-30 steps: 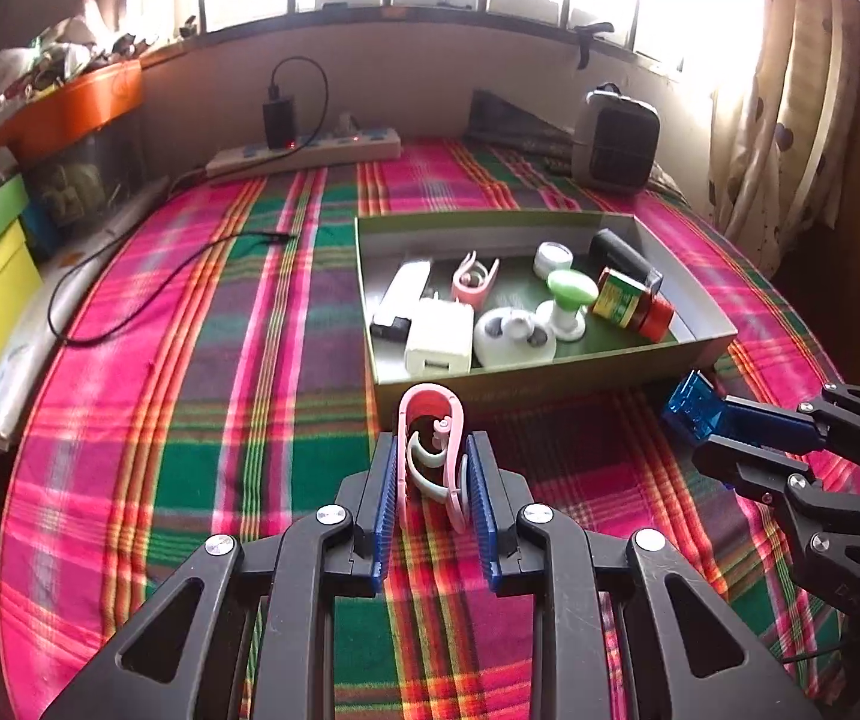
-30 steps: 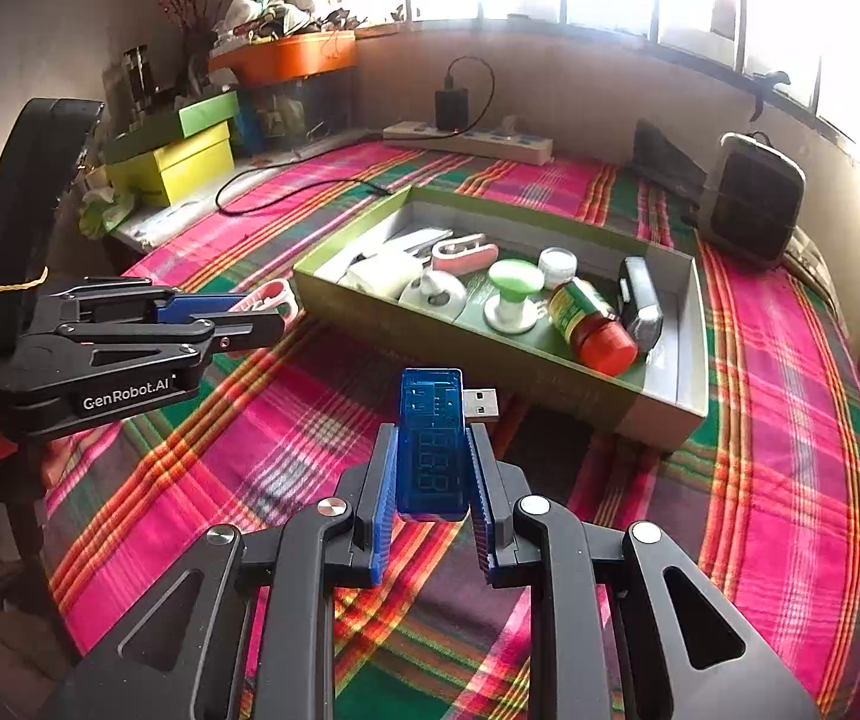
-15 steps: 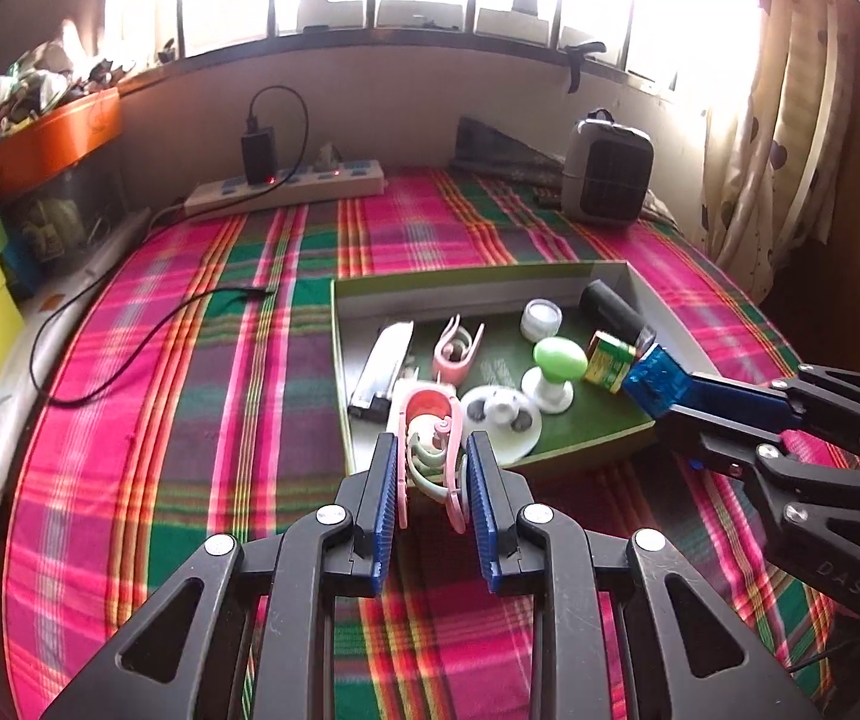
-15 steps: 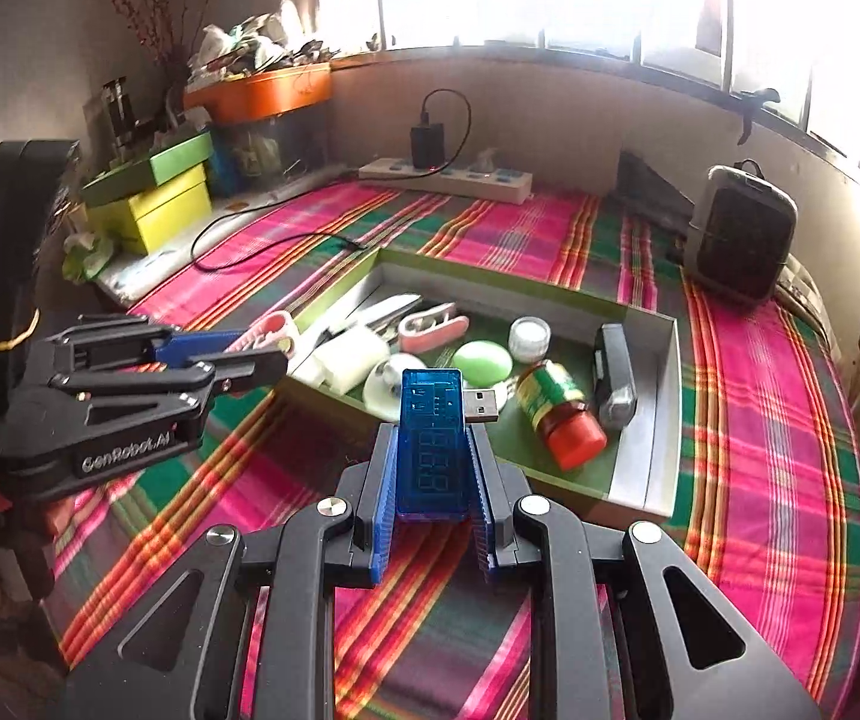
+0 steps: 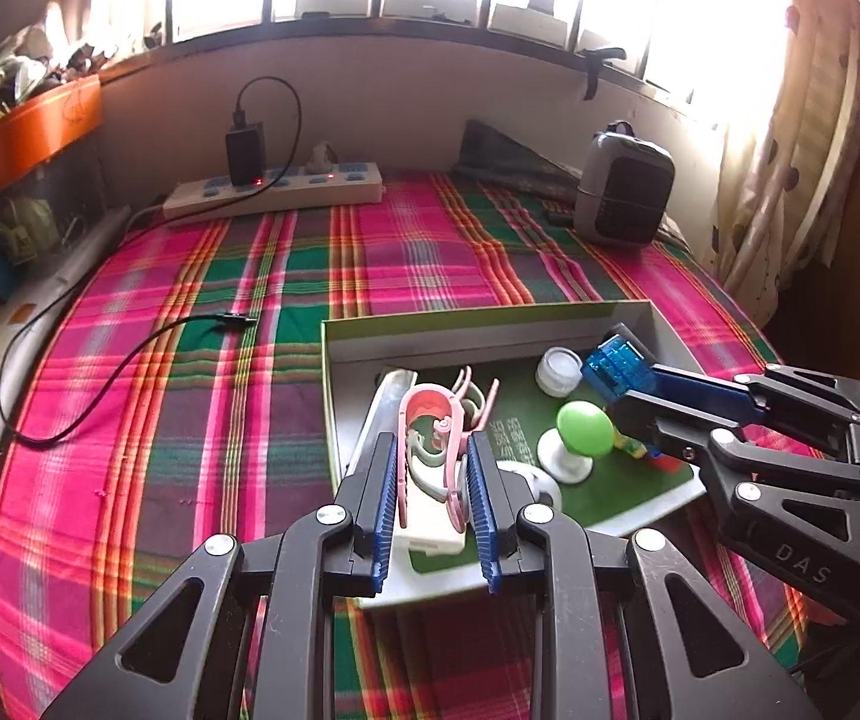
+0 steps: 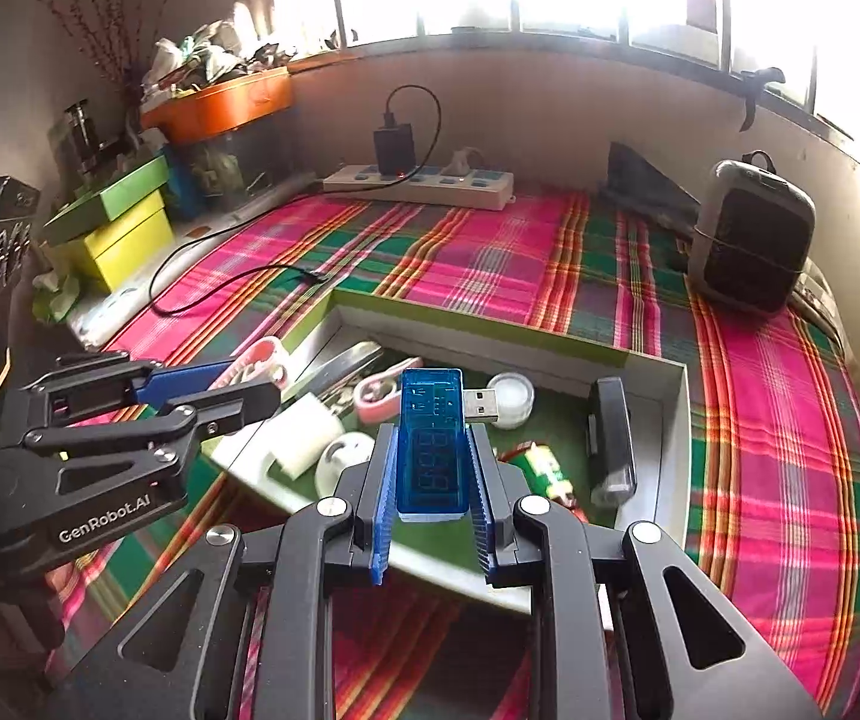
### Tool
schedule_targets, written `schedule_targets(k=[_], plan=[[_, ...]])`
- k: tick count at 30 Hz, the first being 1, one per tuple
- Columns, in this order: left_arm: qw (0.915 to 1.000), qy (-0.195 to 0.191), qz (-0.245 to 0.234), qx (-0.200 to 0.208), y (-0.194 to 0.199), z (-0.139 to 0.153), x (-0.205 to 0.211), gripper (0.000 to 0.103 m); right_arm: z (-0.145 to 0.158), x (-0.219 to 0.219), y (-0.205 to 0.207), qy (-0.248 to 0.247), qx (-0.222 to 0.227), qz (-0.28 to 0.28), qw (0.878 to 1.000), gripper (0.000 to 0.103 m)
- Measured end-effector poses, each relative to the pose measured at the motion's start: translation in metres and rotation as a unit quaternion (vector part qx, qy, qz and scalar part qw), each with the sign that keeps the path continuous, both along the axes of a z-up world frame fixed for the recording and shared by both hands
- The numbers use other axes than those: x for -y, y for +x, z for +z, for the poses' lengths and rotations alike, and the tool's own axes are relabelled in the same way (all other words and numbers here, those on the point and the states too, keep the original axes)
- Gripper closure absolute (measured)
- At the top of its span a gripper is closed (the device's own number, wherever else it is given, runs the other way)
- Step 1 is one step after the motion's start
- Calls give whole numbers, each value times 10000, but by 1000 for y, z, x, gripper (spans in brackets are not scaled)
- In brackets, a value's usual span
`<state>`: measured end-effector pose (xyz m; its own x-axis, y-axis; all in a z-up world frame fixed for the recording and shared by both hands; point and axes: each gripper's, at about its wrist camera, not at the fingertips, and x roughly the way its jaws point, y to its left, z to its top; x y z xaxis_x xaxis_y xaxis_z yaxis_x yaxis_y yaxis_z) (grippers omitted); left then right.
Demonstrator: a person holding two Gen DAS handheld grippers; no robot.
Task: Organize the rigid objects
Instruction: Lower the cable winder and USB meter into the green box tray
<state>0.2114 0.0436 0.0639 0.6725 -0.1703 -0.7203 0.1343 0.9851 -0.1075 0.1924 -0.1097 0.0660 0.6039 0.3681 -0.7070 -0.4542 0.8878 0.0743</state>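
- Change: a second ago we saw both grippers short of the box's near wall, over the plaid cloth [image 5: 202, 408]; now both hang over the open green box [image 5: 490, 315], so the two carried things look ready to be set down among the rest.
- Left gripper [image 5: 433, 480]: clamped on a pink clip [image 5: 430, 420], a hard plastic loop with a pale curled piece inside, held upright between the blue pads. Below it lie a white charger block [image 5: 424, 531] and a second pink clip [image 5: 475, 390].
- Right gripper [image 6: 433, 480]: pinching a blue USB tester [image 6: 430, 438] by its long sides (translucent case, digit display facing up, metal plug [image 6: 481, 405] jutting right). It hangs above the box's middle, near a white round lid [image 6: 511, 399] and a red-capped bottle [image 6: 541, 468].
- Other contents: a green-topped knob [image 5: 583, 429] and a black oblong device [image 6: 610, 438] by the right wall.
- Judgement: the task seems well along, since the box is already crowded; free floor is scarce, so a drop could land on another item.
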Motion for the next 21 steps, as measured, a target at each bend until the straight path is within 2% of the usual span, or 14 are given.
schedule_targets(k=[13,21], plan=[[9999,46,7,-163,27,-14,2,81,-19,-11,49,-17,-364,-55,9993,80],[9996,48,-5,-276,36,-23,4,81,-31,-15,62,6,-547,-19,9985,80]])
